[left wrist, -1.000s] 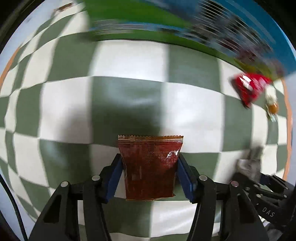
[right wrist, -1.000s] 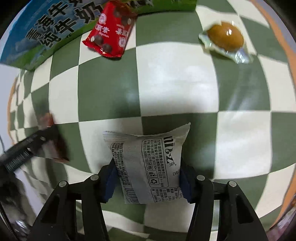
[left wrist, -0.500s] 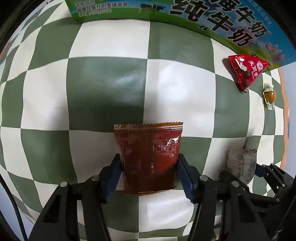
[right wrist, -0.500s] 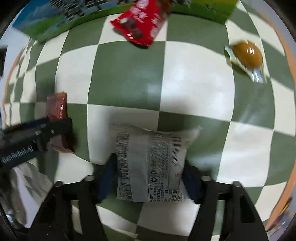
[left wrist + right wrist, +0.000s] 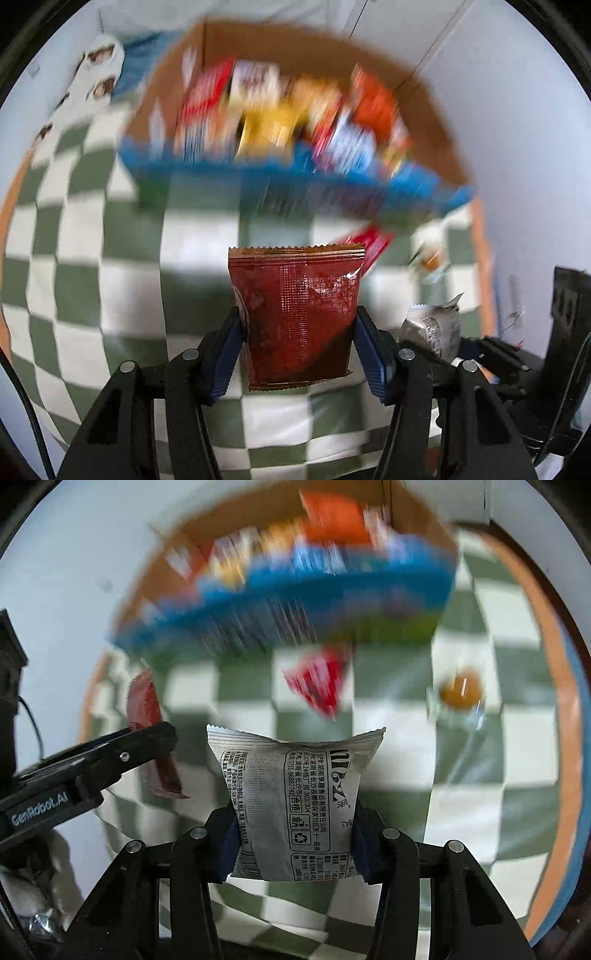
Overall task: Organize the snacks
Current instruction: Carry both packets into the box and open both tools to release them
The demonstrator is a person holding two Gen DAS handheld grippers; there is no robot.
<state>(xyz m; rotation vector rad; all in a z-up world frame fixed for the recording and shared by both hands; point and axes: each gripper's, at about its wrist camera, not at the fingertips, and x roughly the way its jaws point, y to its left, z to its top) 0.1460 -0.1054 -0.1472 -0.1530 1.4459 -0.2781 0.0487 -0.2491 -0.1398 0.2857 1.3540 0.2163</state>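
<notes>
Green-and-white checked cloth (image 5: 92, 240) is spread over the table, and at its far side an open cardboard box (image 5: 295, 122) is seen, blurred, already packed with bright snack packets. The left gripper (image 5: 297, 347) is clamped on a dark red packet (image 5: 295, 314), held upright above the cloth. The right gripper (image 5: 295, 834) is closed on a silver-grey printed packet (image 5: 295, 797), likewise lifted clear. Both packets are judged to be on their way to the box, so this pair is picked but not yet stowed. Two items are left on the cloth near the box: a bright red packet (image 5: 317, 683) and, to its right, a clear-wrapped brown snack (image 5: 460, 696). Most of the sorting appears done, though the box contents cannot be made out in detail.
</notes>
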